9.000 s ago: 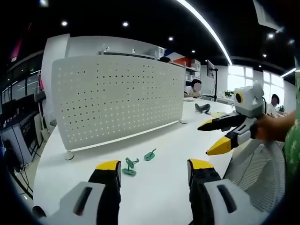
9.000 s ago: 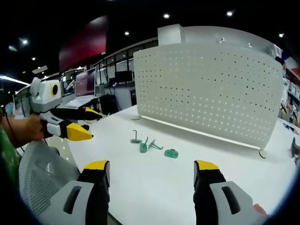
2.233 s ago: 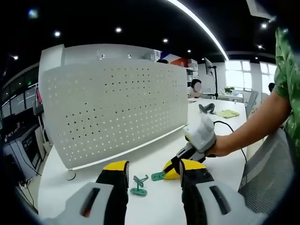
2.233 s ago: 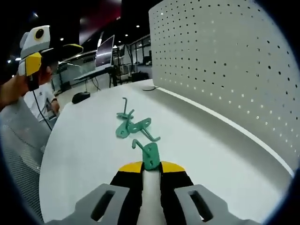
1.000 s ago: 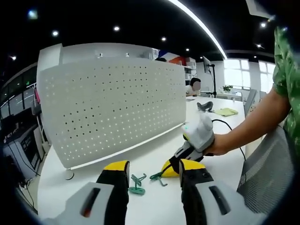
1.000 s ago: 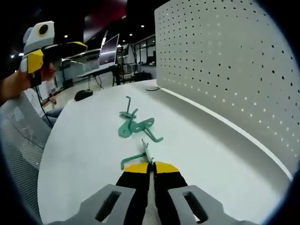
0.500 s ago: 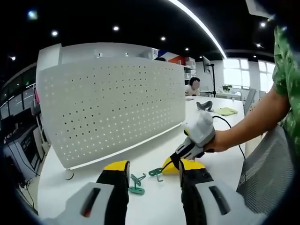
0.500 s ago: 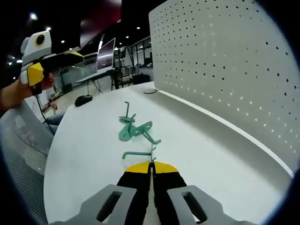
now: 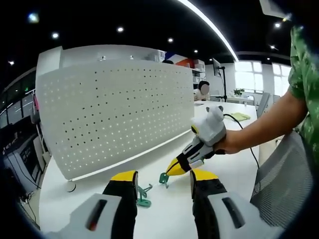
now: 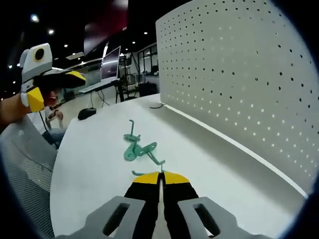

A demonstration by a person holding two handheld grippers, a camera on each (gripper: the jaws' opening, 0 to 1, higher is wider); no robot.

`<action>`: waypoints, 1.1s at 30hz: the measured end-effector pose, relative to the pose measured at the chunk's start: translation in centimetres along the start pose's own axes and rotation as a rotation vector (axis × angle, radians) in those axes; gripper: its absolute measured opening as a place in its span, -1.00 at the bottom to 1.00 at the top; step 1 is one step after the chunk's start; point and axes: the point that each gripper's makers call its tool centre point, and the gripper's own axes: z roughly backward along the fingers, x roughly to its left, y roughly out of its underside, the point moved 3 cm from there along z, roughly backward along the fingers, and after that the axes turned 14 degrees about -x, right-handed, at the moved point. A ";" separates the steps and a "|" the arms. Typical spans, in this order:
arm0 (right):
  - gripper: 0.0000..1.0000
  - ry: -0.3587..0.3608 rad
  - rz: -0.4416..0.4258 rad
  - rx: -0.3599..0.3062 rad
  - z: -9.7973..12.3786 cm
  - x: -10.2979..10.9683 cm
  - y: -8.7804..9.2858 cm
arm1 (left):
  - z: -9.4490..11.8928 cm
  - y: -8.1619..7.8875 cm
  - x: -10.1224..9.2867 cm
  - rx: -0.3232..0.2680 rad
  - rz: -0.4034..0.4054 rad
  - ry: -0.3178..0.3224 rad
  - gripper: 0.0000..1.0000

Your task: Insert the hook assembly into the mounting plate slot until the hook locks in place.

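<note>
- Right gripper: in the right gripper view its yellow-tipped jaws are pressed together, clamped on a small green hook part. Only a thin stem and a short bent end of it stick out past the tips; the gripped portion is hidden.
- Same right gripper, seen in the left gripper view: held by a hand coming in from the right, tips pointing down toward the table. The green hook part hangs at the tips; whether it touches the table surface cannot be made out.
- Left gripper: jaws stand apart with nothing between them, raised above the near part of the table.
- Left gripper, also in the right gripper view: at the far left, in a hand, jaws parted. Its lower jaw is partly cut off by the hand.
- Remaining green pieces: a small tangle lying on the table ahead of the right gripper's tips, one wire end standing upright. How many pieces lie there is hard to tell.
- Same green pieces in the left gripper view: just beside the left gripper's left jaw, which partly covers them.
- White perforated panel: stands upright along the table on small round feet, its far end running out of the right gripper view.
- Mesh chair back: at the right edge of the left gripper view, partly cut off.
- A sleeve in green print: at the right margin, mostly out of frame.
</note>
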 end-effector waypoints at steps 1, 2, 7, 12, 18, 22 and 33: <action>-0.99 0.001 -0.002 -0.001 0.0 0.0 -0.1 | 0.0 0.0 0.0 -0.001 0.000 0.001 -0.13; -1.00 0.004 -0.001 0.003 0.0 -0.1 -0.1 | 0.0 0.0 0.0 -0.002 0.000 0.002 -0.13; -1.00 0.005 0.002 0.008 -0.1 -0.2 0.0 | -0.1 -0.1 -0.2 -0.002 -0.002 0.009 -0.13; -0.99 0.007 0.013 0.015 -0.2 -0.2 0.0 | -0.1 -0.1 -0.3 -0.003 -0.003 0.010 -0.13; -0.99 0.008 0.043 0.033 -0.4 -0.1 0.5 | 0.0 -0.1 -0.3 -0.004 -0.001 0.009 -0.13; -1.00 0.010 0.061 0.036 -0.5 -0.2 0.3 | 0.0 -0.1 -0.2 -0.008 0.002 0.005 -0.13; -1.00 0.013 0.072 0.037 -0.3 -0.4 -0.3 | 0.0 -0.1 -0.3 -0.003 0.000 0.007 -0.13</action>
